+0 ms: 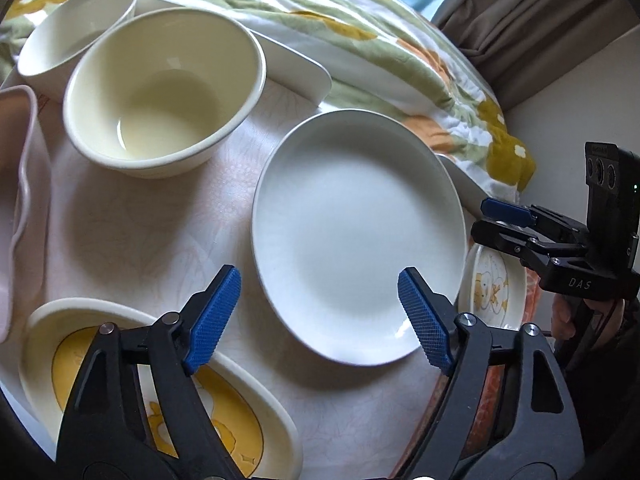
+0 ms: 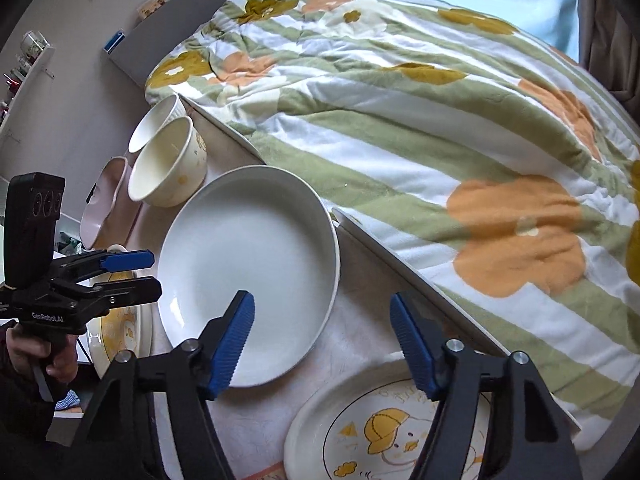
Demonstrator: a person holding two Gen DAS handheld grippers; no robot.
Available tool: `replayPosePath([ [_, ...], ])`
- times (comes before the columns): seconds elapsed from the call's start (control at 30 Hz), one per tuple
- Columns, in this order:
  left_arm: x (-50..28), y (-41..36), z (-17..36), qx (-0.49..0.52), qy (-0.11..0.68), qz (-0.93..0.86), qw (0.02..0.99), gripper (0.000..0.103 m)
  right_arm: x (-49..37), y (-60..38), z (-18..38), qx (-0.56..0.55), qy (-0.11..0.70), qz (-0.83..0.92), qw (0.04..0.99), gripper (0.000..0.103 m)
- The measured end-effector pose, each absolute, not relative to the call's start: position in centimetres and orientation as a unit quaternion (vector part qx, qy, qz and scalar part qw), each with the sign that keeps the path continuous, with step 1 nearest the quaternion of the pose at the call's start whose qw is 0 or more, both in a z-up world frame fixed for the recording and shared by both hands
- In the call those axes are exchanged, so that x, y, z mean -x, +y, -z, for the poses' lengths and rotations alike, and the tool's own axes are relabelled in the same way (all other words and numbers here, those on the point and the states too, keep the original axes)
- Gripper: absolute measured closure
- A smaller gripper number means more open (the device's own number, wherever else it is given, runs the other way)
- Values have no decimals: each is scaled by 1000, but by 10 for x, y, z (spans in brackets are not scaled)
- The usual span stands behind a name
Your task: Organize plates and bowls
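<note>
**Both hand-held grippers released over the crockery**

Ahead of the left hand-held gripper [image 1: 320, 316], a plain white plate [image 1: 356, 236] is seen lying flat on the desk [image 1: 140, 240], which is covered with a pale patterned cloth. The blue pads of this gripper are spread wide apart and nothing is held between them; the near rim of the white plate lies between and just beyond the pads. Beneath the left finger, an oval cream dish with a yellow cartoon print [image 1: 120, 360] is partly hidden. Further forward and to the left, a cream bowl [image 1: 164, 96] is set upright, with a white bowl [image 1: 76, 36] just behind it and touching it. A pink wavy-edged dish [image 1: 20, 184] is seen at the far left edge.

The right hand-held gripper [image 2: 322, 344] is likewise released, its pads wide apart and empty. Below its right finger, a small plate printed with a duck in a yellow cap [image 2: 372, 440] lies on the desk. The white plate [image 2: 248, 272] is found forward and to the left of this gripper, near the duck plate but not touching it. Beyond it, the cream bowl [image 2: 168, 168] and the white bowl [image 2: 158, 122] stand side by side.

A quilt with green stripes and orange flowers [image 2: 420, 128] is spread along the far edge of the desk.
</note>
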State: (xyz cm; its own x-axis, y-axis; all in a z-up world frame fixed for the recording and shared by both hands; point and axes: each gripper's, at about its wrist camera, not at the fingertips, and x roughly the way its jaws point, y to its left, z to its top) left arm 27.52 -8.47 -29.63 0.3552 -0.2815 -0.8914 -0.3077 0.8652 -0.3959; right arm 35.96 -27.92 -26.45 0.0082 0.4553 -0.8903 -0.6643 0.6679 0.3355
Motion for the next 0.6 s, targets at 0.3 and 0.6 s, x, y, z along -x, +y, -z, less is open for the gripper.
replayPosePath([
  [0.3, -282, -81, 316, 256, 584, -21, 770, 47, -366, -271, 293, 86, 600, -422, 674, 57],
  [0.6, -285, -81, 319, 218, 599, -44, 770, 80, -366, -267, 305, 88, 608, -433, 660, 88],
])
